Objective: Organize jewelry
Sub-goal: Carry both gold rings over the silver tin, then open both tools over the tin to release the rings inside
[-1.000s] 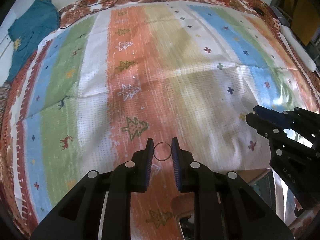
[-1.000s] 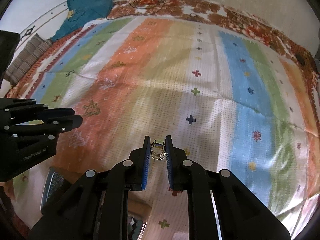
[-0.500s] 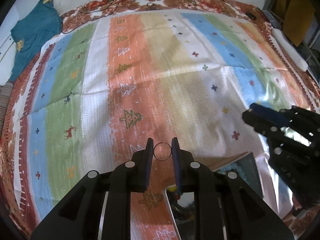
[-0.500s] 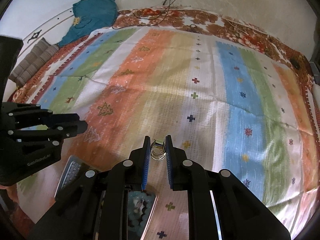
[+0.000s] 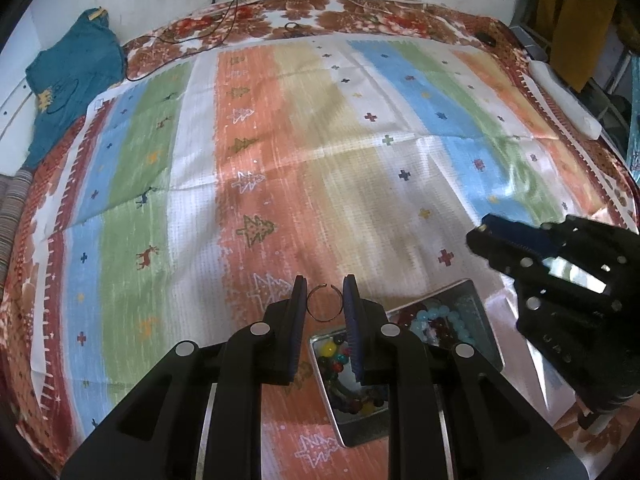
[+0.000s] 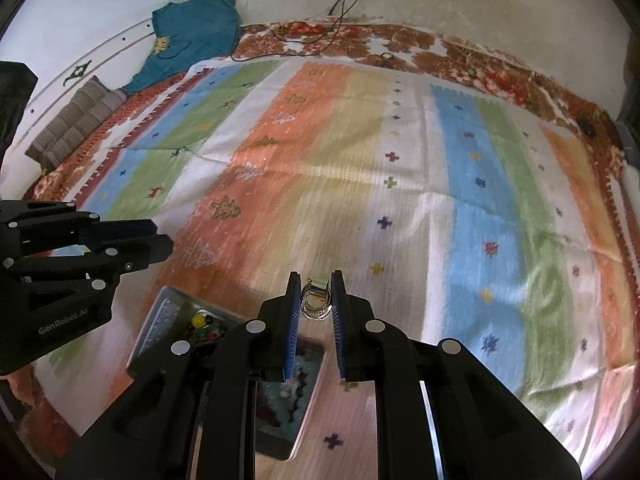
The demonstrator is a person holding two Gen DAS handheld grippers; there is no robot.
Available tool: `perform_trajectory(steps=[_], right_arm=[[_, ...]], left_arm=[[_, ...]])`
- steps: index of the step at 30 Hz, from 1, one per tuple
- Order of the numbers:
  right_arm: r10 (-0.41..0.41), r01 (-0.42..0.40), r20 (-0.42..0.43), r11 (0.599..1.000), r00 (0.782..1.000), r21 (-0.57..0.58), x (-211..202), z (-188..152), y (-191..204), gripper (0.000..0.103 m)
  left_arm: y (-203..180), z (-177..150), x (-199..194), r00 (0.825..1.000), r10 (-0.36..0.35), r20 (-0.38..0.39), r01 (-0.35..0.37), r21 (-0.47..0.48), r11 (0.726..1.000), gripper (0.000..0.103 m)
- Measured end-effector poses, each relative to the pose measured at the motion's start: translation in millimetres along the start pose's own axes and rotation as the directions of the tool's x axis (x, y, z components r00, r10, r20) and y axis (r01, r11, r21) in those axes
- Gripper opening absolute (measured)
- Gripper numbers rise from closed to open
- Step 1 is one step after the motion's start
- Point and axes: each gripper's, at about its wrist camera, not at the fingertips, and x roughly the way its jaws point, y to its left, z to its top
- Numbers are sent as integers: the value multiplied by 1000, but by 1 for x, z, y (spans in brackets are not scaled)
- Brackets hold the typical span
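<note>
Over striped cloth [image 5: 280, 160]: left gripper [image 5: 325, 304] clamps ring [image 5: 325, 303], right gripper [image 6: 316, 300] clamps rings [image 6: 316, 302].

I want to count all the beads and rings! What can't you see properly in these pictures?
- Bead tin, left wrist view: the left claw covers part of it, so beads can't be counted.
- Same tin, right wrist view: mostly hidden behind the right claw.
- Gold rings: bunched together, number unclear.
- Thin wire ring: details too small.

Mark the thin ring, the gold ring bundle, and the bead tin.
thin ring [image 5: 325, 303], left wrist view, on its wire loop between the jaws
gold ring bundle [image 6: 315, 302], right wrist view, on the stacked rings
bead tin [image 5: 486, 322], left wrist view, on its right wall
</note>
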Motion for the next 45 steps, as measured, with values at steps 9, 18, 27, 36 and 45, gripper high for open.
perform_trajectory(steps=[9, 18, 27, 36, 45], right_arm=[[38, -38, 25, 999, 999, -19, -19, -8, 11, 16], [46, -45, 20, 998, 999, -34, -28, -22, 18, 16], [51, -50, 16, 998, 999, -49, -37, -33, 26, 16], [37, -37, 40, 999, 999, -21, -52, -44, 18, 37], [32, -32, 92, 999, 995, -6, -75, -54, 12, 52]], left_arm=[[-8, -9, -24, 999, -23, 49, 23, 2, 1000, 18], [-19, -21, -41, 996, -43, 76, 43, 8, 999, 18], [-23, -36, -51, 995, -23, 95, 25, -16, 1000, 22], [-13, -45, -57, 995, -31, 98, 39, -79, 996, 28], [-16, -65, -79, 990, -59, 125, 69, -79, 994, 46]])
